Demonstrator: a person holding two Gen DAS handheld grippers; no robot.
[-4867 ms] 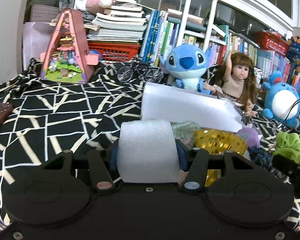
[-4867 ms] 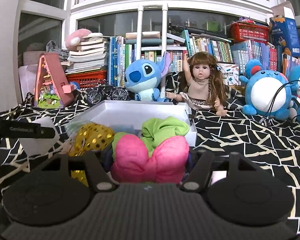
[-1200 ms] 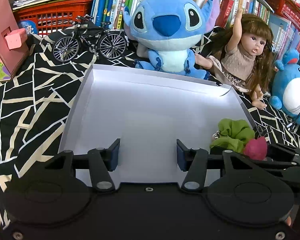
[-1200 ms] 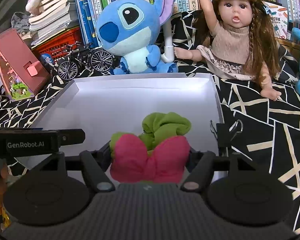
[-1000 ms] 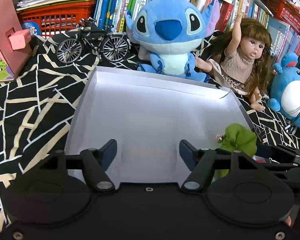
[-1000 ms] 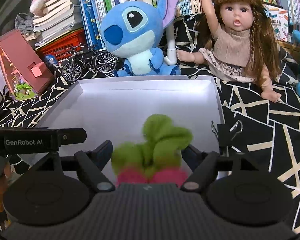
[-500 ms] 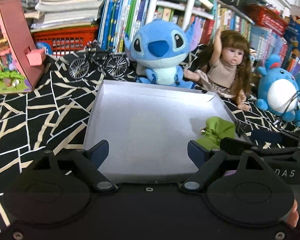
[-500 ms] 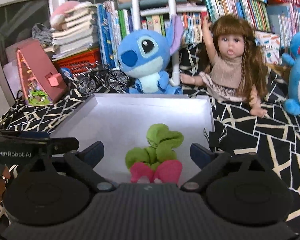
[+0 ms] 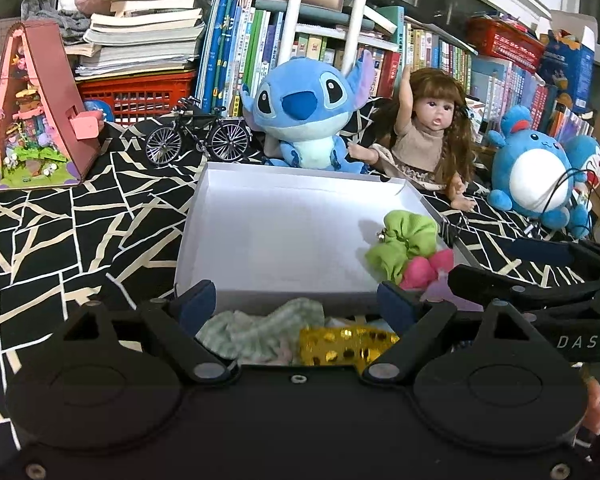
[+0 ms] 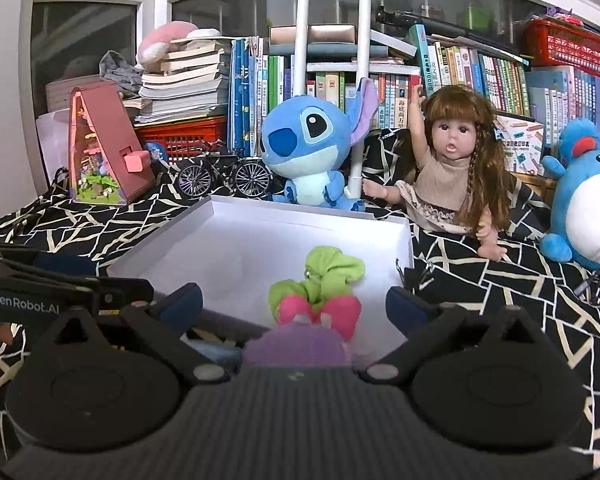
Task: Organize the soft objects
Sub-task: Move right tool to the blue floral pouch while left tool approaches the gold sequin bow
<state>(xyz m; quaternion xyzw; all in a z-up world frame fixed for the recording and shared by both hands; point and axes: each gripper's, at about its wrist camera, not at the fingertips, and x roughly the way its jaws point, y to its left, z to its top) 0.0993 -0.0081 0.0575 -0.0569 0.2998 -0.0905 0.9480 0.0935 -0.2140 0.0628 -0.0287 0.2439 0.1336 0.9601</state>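
Left wrist: my left gripper (image 9: pixel 296 304) had just been opening, jaws spread, nothing between them. White box (image 9: pixel 260 236) held the green scrunchie (image 9: pixel 408 240) and pink bow (image 9: pixel 424 268) at its near right corner. Mint cloth (image 9: pixel 256 332) and gold sequin piece (image 9: pixel 340 344) sat outside the box, part-hidden by my rig.

Right wrist: right gripper (image 10: pixel 294 306) likewise just opened, empty; the lilac item (image 10: pixel 296 348) below it was blurred, unidentifiable.
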